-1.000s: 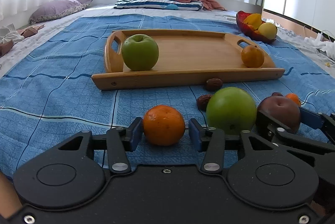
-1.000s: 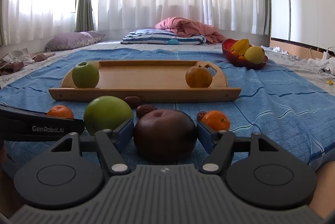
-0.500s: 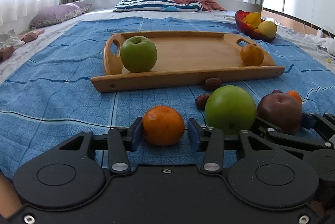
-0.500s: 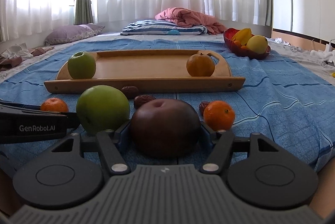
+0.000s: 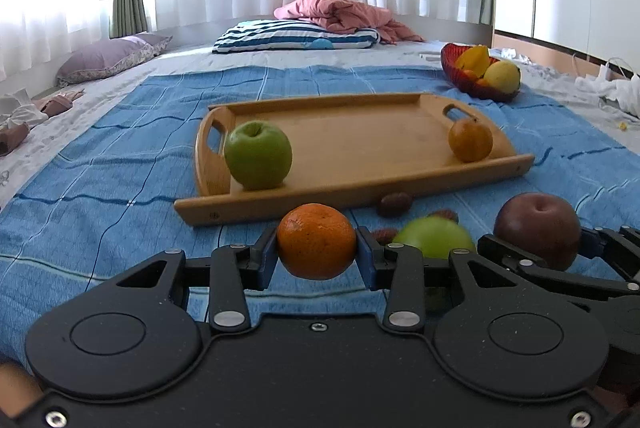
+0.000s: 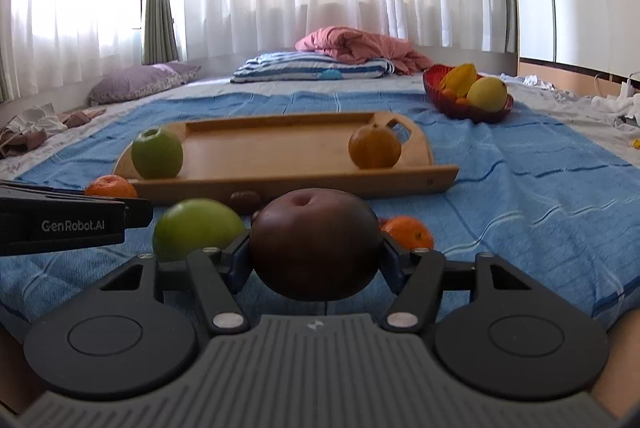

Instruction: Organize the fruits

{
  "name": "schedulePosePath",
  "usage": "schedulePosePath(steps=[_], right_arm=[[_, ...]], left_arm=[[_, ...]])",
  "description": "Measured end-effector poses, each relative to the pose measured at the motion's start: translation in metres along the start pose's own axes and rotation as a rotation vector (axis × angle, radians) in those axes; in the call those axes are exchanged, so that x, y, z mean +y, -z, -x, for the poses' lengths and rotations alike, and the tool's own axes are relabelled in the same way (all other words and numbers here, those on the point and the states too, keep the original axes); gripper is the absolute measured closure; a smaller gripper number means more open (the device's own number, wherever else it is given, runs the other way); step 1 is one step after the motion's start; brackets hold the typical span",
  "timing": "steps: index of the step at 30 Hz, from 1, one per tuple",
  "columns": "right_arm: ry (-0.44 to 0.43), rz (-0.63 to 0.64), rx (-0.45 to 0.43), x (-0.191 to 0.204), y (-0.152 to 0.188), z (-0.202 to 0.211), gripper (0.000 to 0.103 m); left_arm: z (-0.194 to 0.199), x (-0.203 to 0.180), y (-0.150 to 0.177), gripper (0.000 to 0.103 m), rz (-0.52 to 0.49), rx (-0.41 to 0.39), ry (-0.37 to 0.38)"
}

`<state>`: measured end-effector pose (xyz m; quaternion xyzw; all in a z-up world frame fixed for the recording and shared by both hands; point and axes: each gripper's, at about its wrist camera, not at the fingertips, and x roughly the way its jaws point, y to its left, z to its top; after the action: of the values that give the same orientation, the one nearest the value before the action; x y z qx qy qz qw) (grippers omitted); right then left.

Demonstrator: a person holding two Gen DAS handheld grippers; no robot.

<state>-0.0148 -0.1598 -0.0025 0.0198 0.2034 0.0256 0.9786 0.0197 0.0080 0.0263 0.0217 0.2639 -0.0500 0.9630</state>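
My left gripper point(image 5: 316, 256) is shut on a small orange point(image 5: 316, 240), which it holds just above the blue blanket. At its right my right gripper point(image 6: 315, 260) is shut on a dark red apple point(image 6: 316, 240), also seen in the left wrist view point(image 5: 536, 228). Ahead lies a wooden tray point(image 5: 360, 194) with a green apple point(image 5: 258, 156) at its left end and an orange fruit point(image 5: 470, 140) at its right end. A second green apple point(image 6: 196, 228) rests on the blanket between the two grippers.
Another small orange point(image 6: 408, 232) and a few brown dates point(image 5: 394, 204) lie on the blanket in front of the tray. A red bowl point(image 5: 456, 72) of fruit stands at the back right. Pillows and a pink cover lie beyond.
Both pairs of jaws have closed onto their fruits, the left on the orange and the right on the dark apple. Both fruits now sit a little higher against the tray.
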Motion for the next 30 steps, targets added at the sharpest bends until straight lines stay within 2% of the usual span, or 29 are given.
schedulePosePath(steps=[15,30], right_arm=[[0.021,0.013,-0.050,-0.018,-0.020,0.001,0.037],[0.006,0.024,-0.055,-0.025,-0.047,-0.013,0.037]], left_arm=[[-0.002,0.010,-0.013,0.064,0.072,0.029,0.023],[-0.004,0.022,-0.036,0.064,0.093,0.004,0.014]])
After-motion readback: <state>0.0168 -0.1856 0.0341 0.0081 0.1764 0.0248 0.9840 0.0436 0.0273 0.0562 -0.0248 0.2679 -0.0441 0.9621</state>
